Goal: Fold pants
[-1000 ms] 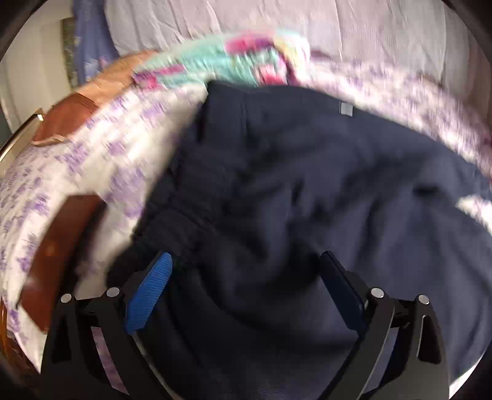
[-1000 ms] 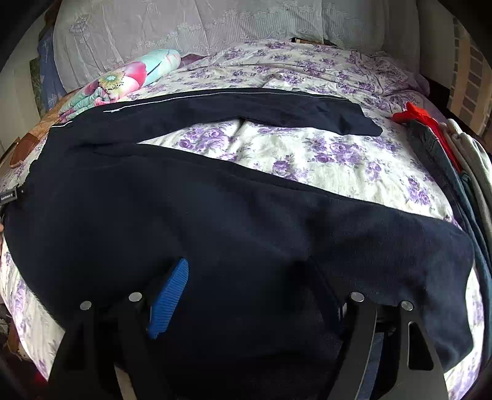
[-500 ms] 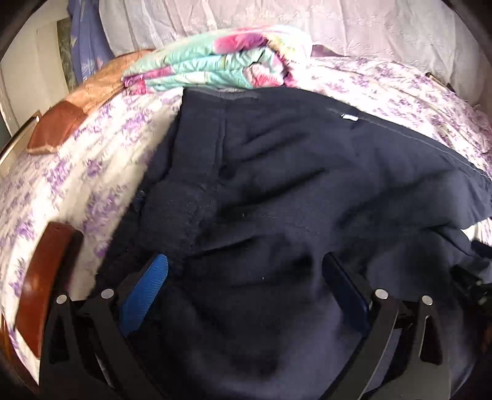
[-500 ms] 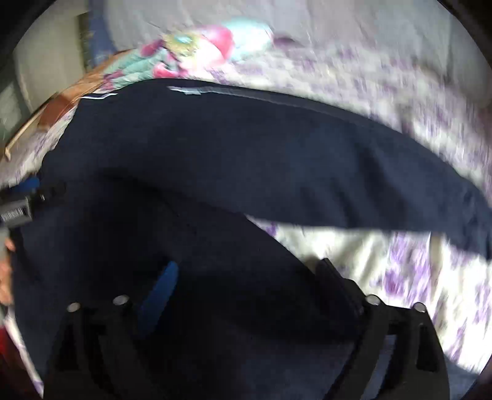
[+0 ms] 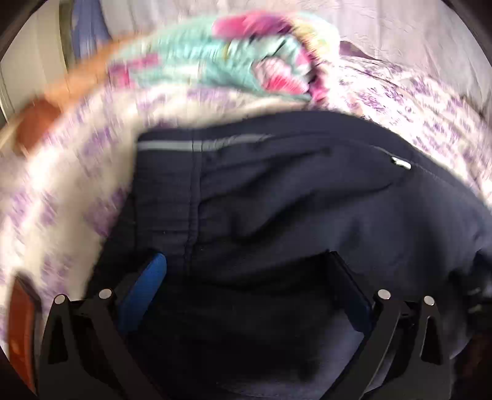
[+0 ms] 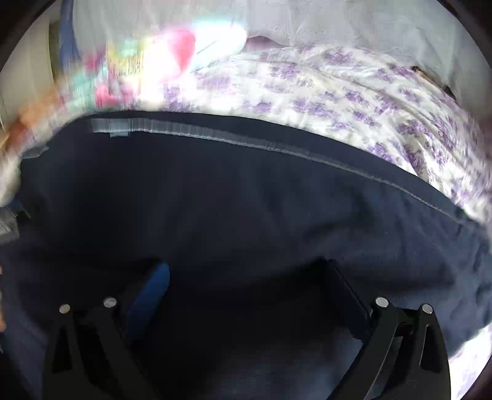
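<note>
Dark navy pants (image 5: 276, 200) lie on a bed with a purple-flowered sheet (image 5: 61, 172). In the left wrist view I see the waistband end with a grey stripe (image 5: 200, 144) and a small zip pull (image 5: 399, 163). My left gripper (image 5: 246, 270) is open, its blue-padded fingers (image 5: 147, 283) spread over the fabric near the waistband. In the right wrist view the pants (image 6: 246, 200) fill the lower frame, with a pale side seam (image 6: 276, 147) along the far edge. My right gripper (image 6: 246, 277) is open, fingers wide over the cloth. Both views are motion-blurred.
A rolled teal-and-pink floral blanket (image 5: 230, 58) lies just beyond the waistband, also in the right wrist view (image 6: 160, 61). A pale pillow (image 6: 338, 21) lines the far side. A brown wooden bed edge (image 5: 21, 323) shows at lower left.
Both grippers have swept toward the far side of the bed. The near pant leg now lies over the far leg, hiding the sheet that showed between them. Both grippers stay wide.
</note>
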A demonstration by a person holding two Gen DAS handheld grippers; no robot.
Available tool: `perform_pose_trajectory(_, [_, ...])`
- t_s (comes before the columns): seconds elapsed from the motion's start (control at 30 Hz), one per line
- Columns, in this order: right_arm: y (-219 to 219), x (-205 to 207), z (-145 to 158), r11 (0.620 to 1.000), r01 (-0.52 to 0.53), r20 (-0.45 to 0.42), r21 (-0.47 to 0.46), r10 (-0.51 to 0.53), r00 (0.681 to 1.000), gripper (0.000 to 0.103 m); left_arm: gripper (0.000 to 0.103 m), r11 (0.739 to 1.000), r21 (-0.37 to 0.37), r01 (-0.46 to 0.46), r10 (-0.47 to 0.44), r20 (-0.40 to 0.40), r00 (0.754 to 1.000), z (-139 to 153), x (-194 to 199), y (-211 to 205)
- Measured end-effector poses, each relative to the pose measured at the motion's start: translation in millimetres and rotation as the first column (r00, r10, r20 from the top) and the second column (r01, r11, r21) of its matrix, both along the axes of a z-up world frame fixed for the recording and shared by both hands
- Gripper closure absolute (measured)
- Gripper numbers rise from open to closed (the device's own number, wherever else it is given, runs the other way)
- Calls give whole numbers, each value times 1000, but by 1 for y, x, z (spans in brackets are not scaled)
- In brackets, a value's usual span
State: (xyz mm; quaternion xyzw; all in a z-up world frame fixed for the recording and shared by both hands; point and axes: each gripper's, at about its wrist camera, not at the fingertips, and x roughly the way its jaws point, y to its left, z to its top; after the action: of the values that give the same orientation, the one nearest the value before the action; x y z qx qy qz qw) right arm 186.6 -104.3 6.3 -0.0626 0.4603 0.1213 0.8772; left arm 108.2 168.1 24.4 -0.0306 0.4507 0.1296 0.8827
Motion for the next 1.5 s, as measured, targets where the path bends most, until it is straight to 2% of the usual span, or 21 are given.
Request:
perform_pose_trajectory(0.03, [-2,1,4,1000,-4,-4,2,4,1000,4,4,1000,20,13,-13,5,1000,4,-2,-5])
perform_pose_trajectory(0.1, [-6,1,19,999,-31,50,16,30,998,4,4,997,64,52,-57,66,996,22,-10,-5])
perform_pose_trajectory(0.2, [-11,-1,39,998,-67,145,19,64,987,4,4,992,124,-37,9,218,976,53,-25,15])
perform_pose_trajectory(0.3, [-13,10,49,995,-96,159,-3,95,983,4,4,998,37,-49,39,230,972,56,-17,49])
perform_pose_trajectory(0.37, [-15,15,50,993,-114,164,-27,117,980,4,4,996,-82,-45,62,221,973,42,-11,79])
perform_pose_trajectory(0.4, [-14,19,52,991,-129,165,-27,131,977,4,4,987,-151,-49,79,203,976,32,-8,92])
perform_pose_trajectory(0.43, [-17,27,50,988,-154,160,-20,156,975,4,5,961,-273,-39,85,159,984,19,0,107])
perform_pose_trajectory(0.5, [-16,36,45,980,-201,150,-18,201,968,4,5,922,-386,13,48,148,988,8,9,116])
perform_pose_trajectory(0.6, [-2,47,37,955,-283,135,-89,293,947,4,5,930,-367,22,47,178,983,9,12,115])
perform_pose_trajectory(0.7, [13,61,28,924,-336,114,-180,359,926,4,6,927,-364,89,-18,194,981,11,18,108])
perform_pose_trajectory(0.77, [17,73,18,907,-368,64,-204,387,920,4,31,927,-352,130,-71,176,982,8,25,99])
perform_pose_trajectory(0.83, [15,84,13,910,-385,18,-155,392,920,5,33,941,-315,123,-74,165,984,6,28,95])
perform_pose_trajectory(0.87, [12,87,12,916,-384,2,-116,387,922,9,38,942,-312,125,-73,172,982,7,28,95])
perform_pose_trajectory(0.9, [8,88,12,920,-387,-12,-63,387,922,29,42,942,-313,124,-70,179,981,7,28,96])
perform_pose_trajectory(0.93, [6,86,13,921,-390,-15,-16,390,921,59,48,940,-318,122,-63,191,980,9,26,99])
perform_pose_trajectory(1.0, [6,71,21,921,-388,3,-16,388,922,91,55,931,-341,127,-55,212,976,11,24,105])
perform_pose_trajectory(1.03, [6,59,26,924,-381,23,-34,381,924,95,63,931,-341,126,-49,227,973,12,22,105])
perform_pose_trajectory(1.07, [7,46,31,923,-381,47,-51,383,923,96,71,938,-325,118,-39,237,971,15,19,106])
perform_pose_trajectory(1.13, [7,18,42,920,-386,94,-74,392,915,97,74,936,-326,134,-42,274,961,21,13,107])
perform_pose_trajectory(1.33, [-6,-98,87,919,-378,244,-110,393,886,97,78,914,-357,195,-43,393,919,42,-24,107])
perform_pose_trajectory(1.5, [-18,-200,100,916,-384,317,-114,400,860,97,79,889,-390,240,-29,475,879,54,-79,102])
